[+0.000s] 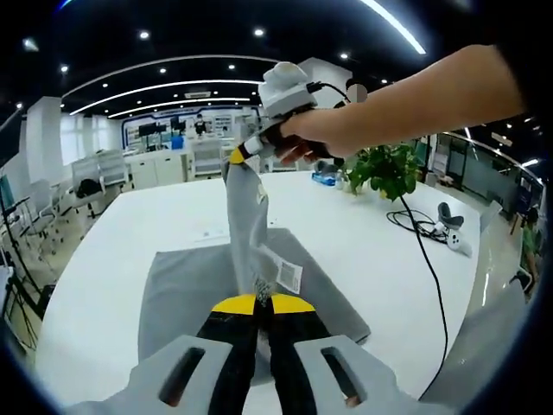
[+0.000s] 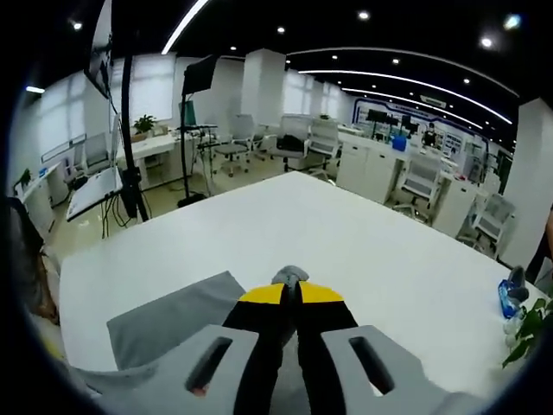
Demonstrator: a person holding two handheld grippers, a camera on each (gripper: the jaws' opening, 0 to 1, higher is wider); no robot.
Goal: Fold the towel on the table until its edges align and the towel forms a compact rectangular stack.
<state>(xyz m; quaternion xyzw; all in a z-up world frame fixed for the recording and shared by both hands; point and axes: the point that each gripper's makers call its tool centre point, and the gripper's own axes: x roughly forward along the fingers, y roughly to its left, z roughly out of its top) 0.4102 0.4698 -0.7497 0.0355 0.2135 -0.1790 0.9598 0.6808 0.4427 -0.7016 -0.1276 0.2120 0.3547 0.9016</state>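
A: Item one, towel (image 1: 186, 290)?
B: Grey, lying on the white table (image 1: 363, 233), one corner pulled up into a tall strip; a label hangs near its base.
A: Grippers?
B: Left gripper (image 1: 262, 301) pressed together on the towel low down. Right gripper (image 1: 244, 154), held by a hand (image 1: 315, 138), pinches the raised corner; in its own view the jaws are closed on grey cloth.
A: Surroundings?
B: Plant (image 1: 386, 169), black cable (image 1: 428, 259), blue object (image 2: 510, 298) near the table edge, office chairs beyond.
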